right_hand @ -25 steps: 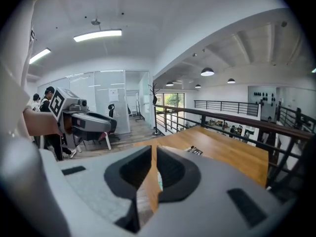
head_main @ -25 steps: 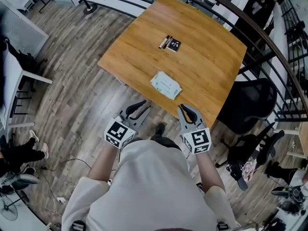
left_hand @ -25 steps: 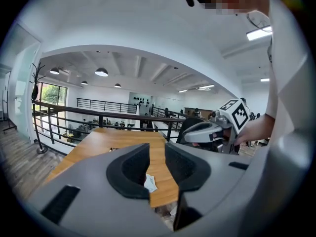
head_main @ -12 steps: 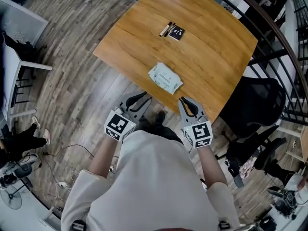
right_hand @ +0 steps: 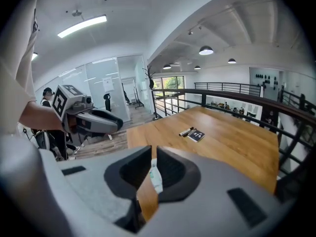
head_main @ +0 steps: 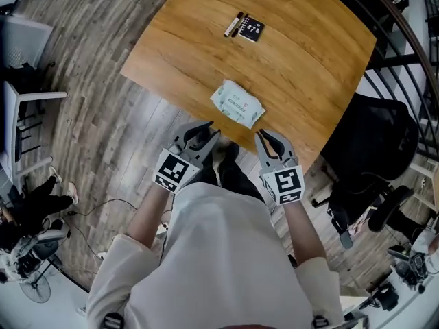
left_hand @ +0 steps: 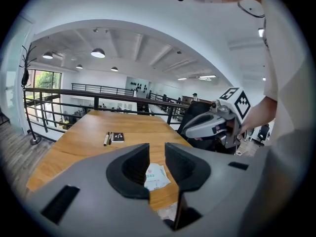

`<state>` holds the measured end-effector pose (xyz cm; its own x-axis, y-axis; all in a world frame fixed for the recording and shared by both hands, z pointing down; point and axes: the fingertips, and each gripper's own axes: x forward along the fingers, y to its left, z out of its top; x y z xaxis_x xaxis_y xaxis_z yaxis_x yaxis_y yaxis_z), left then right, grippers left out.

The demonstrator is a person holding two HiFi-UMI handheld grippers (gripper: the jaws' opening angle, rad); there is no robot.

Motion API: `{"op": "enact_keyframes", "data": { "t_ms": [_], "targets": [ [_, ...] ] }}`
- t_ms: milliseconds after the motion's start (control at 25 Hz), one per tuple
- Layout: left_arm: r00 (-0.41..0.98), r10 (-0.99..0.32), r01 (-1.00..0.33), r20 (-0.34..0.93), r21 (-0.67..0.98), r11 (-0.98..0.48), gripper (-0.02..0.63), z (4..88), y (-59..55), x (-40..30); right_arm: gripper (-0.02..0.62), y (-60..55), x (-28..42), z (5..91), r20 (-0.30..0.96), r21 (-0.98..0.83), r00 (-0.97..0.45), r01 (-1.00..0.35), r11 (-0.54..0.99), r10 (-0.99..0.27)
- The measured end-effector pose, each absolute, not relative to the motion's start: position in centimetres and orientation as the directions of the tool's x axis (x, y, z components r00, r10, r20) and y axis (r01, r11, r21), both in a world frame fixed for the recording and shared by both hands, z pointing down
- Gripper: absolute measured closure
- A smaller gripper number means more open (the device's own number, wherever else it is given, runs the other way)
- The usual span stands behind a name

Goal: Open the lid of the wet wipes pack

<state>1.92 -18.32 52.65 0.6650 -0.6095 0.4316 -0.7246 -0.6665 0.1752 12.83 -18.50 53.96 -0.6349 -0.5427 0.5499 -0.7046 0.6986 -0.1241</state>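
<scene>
Two grippers: left gripper (head_main: 202, 130) and right gripper (head_main: 269, 137), side by side, held in front of the body at the near edge of the table (head_main: 309, 67), both aimed towards it
Left gripper jaws: spread with a clear gap in the left gripper view, nothing clamped, pads bare
Right gripper jaws: parted by a narrower gap in the right gripper view, nothing pinched
Wet wipes pack (head_main: 237, 104): flat on the table near its front edge, just beyond both grippers and apart from them; seen through each jaw gap; lid too small to read
Notebook (head_main: 250, 29): small, black, farther back on the table, well apart from the pack
Marker (head_main: 234, 24): just beside the notebook
Chair (head_main: 374, 149): black, at the table's right side
</scene>
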Motion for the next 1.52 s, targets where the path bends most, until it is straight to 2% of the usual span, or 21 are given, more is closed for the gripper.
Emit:
{"op": "enact_keyframes", "data": {
  "t_ms": [720,1120,1520],
  "targets": [
    [0.735,-0.413,-0.581,0.537,0.187,-0.792,0.502,66.0,-24.0,2.3,0.575,-21.6,9.7,64.8,0.690,-0.097,-0.532,-0.740,0.666,-0.491],
    [0.715,-0.326,-0.465,0.618,0.073,-0.882,0.472,71.8,-24.2,2.8,0.575,-21.9,8.5,70.1,0.783,-0.011,-0.450,-0.700,0.714,-0.430],
    [0.711,-0.276,-0.401,0.647,0.050,-0.915,0.453,75.2,-24.5,3.1,0.575,-22.3,7.3,74.0,0.821,0.046,-0.407,-0.651,0.758,-0.400]
  ]
}}
